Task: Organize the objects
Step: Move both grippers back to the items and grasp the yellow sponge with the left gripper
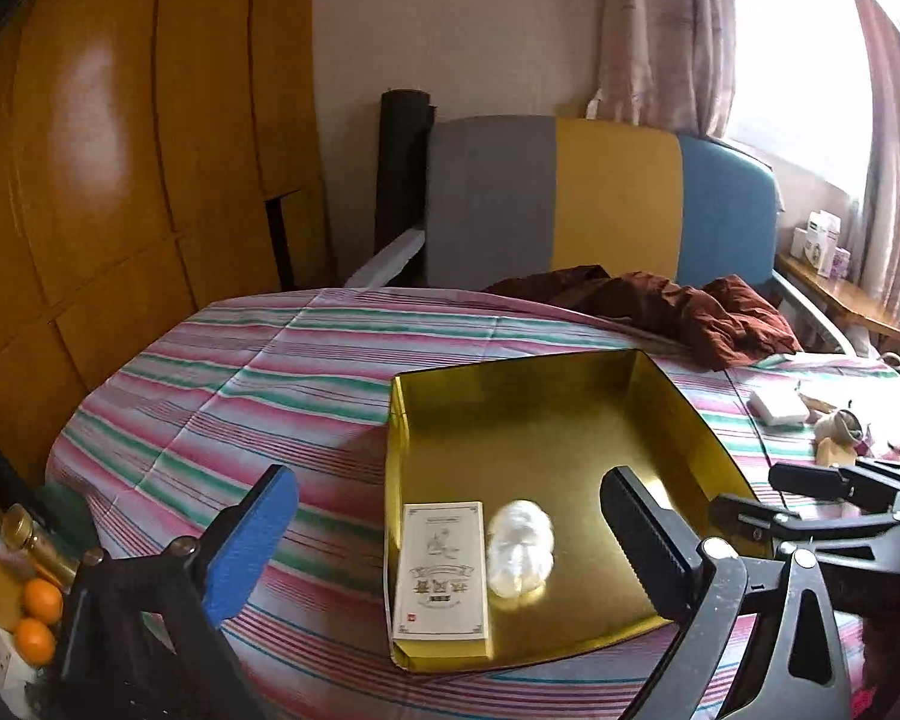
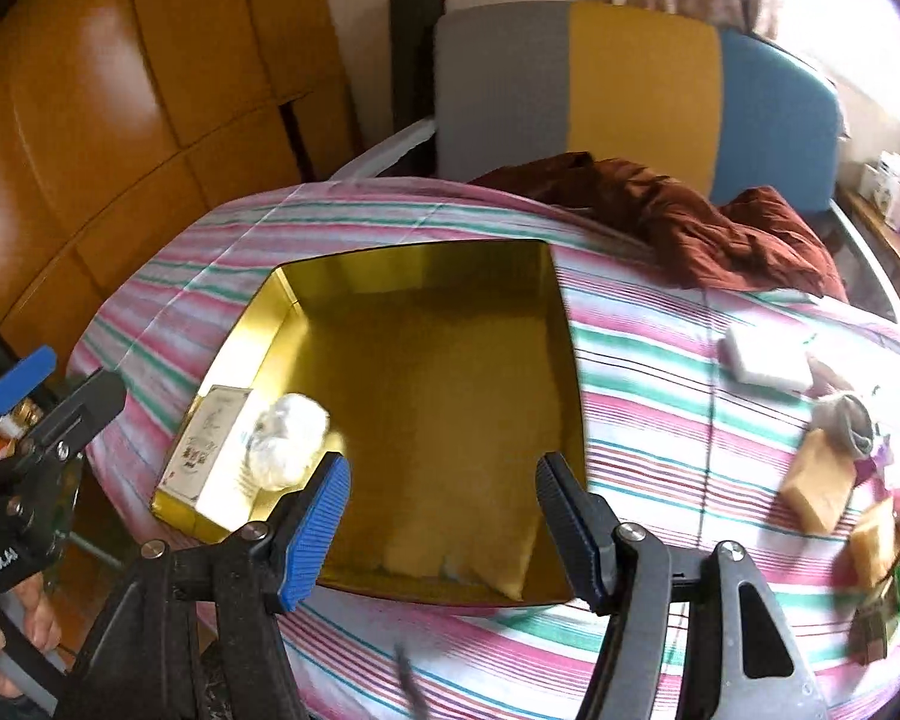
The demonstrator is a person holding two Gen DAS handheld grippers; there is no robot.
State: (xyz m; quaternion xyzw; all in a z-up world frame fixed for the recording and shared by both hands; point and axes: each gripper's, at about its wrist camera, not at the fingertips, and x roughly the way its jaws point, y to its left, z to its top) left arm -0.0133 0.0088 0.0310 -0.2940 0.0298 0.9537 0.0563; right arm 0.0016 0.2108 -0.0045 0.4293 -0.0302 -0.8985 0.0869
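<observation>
A shallow gold tray (image 1: 540,420) (image 2: 438,360) lies on the striped bedsheet. In its near left corner a cream printed box (image 1: 441,570) (image 2: 210,450) lies flat, and a white crumpled ball (image 1: 519,546) (image 2: 288,438) rests beside it, slightly blurred. My left gripper (image 1: 450,540) hovers over that corner, wide open and holding nothing; the right wrist view shows it at the far left (image 2: 54,393). My right gripper (image 2: 447,528) stands open over the tray's near edge with nothing between its fingers, and it appears at the right in the left wrist view (image 1: 750,492).
To the right of the tray the sheet holds a white block (image 2: 768,360), a rolled grey sock (image 2: 846,420), tan blocks (image 2: 819,489) and other small items. A brown cloth (image 1: 660,306) is bunched by the headboard. Oranges (image 1: 36,618) sit low at the left, beside a wooden wardrobe.
</observation>
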